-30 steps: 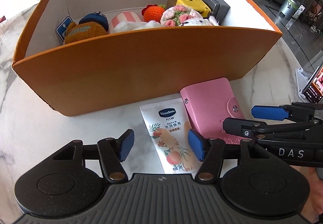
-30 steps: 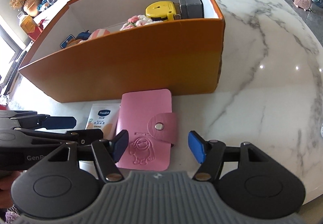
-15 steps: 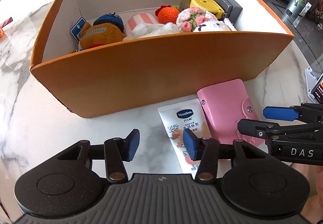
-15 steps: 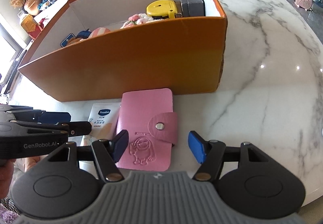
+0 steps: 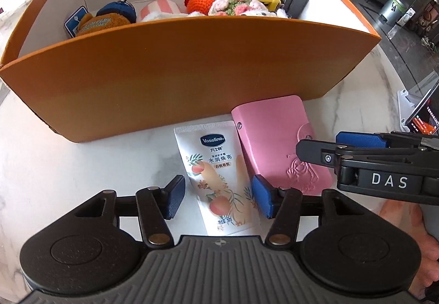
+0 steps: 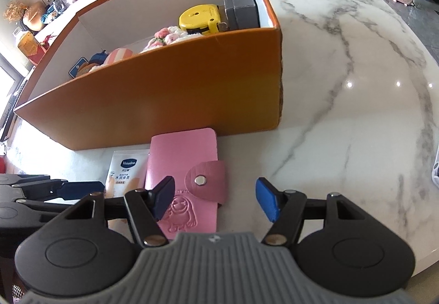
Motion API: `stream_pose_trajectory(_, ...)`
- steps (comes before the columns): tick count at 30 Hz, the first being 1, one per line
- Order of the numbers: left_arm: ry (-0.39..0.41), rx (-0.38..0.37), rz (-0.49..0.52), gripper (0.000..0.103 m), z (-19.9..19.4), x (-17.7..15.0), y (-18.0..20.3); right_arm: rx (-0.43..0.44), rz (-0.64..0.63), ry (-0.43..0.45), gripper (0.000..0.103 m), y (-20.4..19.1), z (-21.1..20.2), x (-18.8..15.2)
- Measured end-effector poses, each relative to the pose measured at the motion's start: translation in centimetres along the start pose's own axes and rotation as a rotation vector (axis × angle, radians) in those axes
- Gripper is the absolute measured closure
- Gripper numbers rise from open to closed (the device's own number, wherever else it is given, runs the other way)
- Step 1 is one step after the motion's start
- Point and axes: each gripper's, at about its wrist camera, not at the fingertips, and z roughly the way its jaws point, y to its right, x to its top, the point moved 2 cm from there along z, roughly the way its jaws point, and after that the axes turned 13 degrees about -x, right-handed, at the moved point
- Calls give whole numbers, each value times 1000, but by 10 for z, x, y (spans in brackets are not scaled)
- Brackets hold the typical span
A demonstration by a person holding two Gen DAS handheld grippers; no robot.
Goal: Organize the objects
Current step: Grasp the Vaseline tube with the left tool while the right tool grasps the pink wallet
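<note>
A white Vaseline tube (image 5: 216, 169) lies flat on the marble table in front of an orange box (image 5: 192, 76). A pink card wallet (image 5: 277, 145) lies beside it on the right, touching it. My left gripper (image 5: 219, 199) is open, its blue pads either side of the tube's lower part, not touching it. My right gripper (image 6: 216, 201) is open over the wallet (image 6: 186, 166), whose snap flap sits between the pads. The tube (image 6: 127, 169) shows left of the wallet there. The box (image 6: 170, 95) holds several plush and crochet toys.
In the box are a yellow tape measure (image 6: 199, 18), a grey case (image 6: 241, 6), a crochet orange (image 5: 201, 0) and a brown plush (image 5: 103, 24). A phone on a stand (image 5: 419, 114) is at the right. Bare marble table (image 6: 343, 84) extends right of the box.
My left gripper shifted left and narrowed, then came back right and opened around the tube, closer to the table. My right gripper crept forward over the wallet.
</note>
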Motion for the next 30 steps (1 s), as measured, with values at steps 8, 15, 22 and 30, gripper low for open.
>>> stream_pose_trajectory(8,-9,75,75,38,6,-1,11,0,-12,4,36,-3,0,-1)
stream_pose_trajectory(15,-29,90,66,43,0,0,2,17,-33,5,35,-10,-1,-2)
stream_pose_trajectory(22,-41,143,2,44,-17,1,-28,40,-79,7,28,-31,-1,0)
stream_pose_trajectory(30,-36,142,-63,44,-24,1,-46,-45,-203,22,23,-49,8,-3)
